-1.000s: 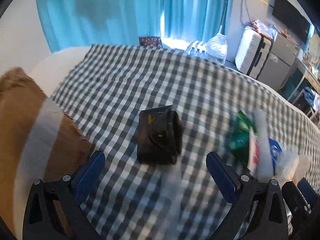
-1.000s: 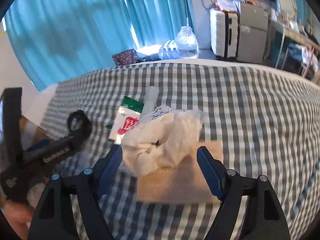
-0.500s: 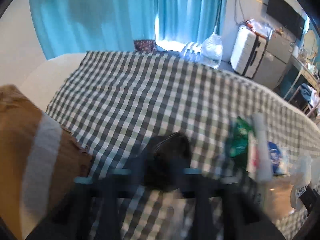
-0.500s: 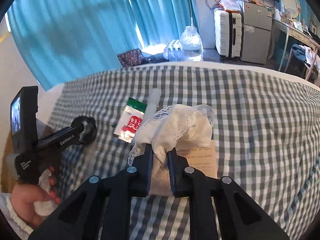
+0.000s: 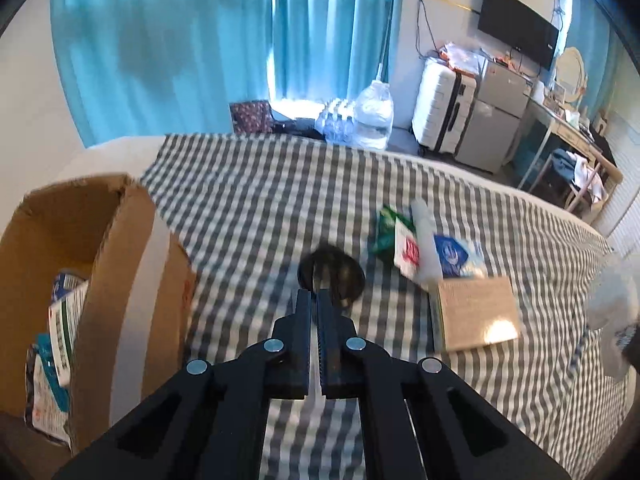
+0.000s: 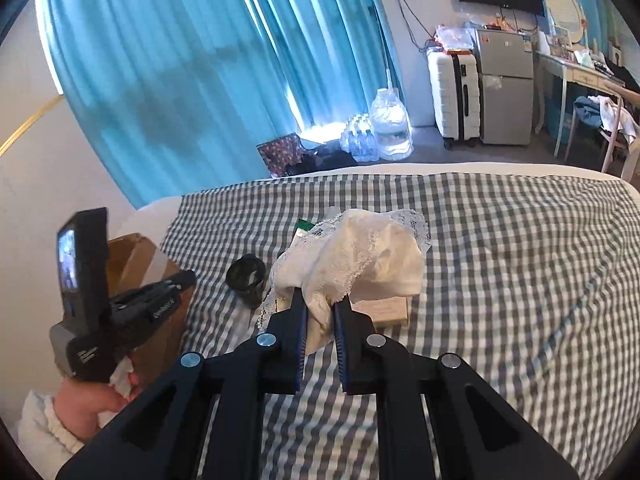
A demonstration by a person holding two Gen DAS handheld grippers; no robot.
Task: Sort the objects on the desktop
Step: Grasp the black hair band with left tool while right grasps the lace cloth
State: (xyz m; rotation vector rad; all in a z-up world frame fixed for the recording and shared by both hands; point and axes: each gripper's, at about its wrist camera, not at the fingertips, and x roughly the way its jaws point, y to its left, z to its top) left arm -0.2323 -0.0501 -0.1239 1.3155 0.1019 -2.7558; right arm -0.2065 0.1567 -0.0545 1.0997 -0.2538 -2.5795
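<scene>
The white lace-trimmed cloth (image 6: 360, 256) is soft, light and floppy; pinched by one bunched fold in the right gripper (image 6: 320, 312), it hangs clear of the bed (image 6: 520, 280), over the notebook (image 6: 384, 308). It looks safest gathered at its thick middle. The left gripper (image 5: 314, 312) is closed on the dark pouch (image 5: 332, 274), mid-bed, near the cardboard box (image 5: 116, 280) at the bed's left edge.

Teal curtains (image 5: 224, 40) hang behind a white suitcase (image 5: 442, 120), water jug (image 5: 374, 114) and wall-mounted television (image 5: 518, 42).
</scene>
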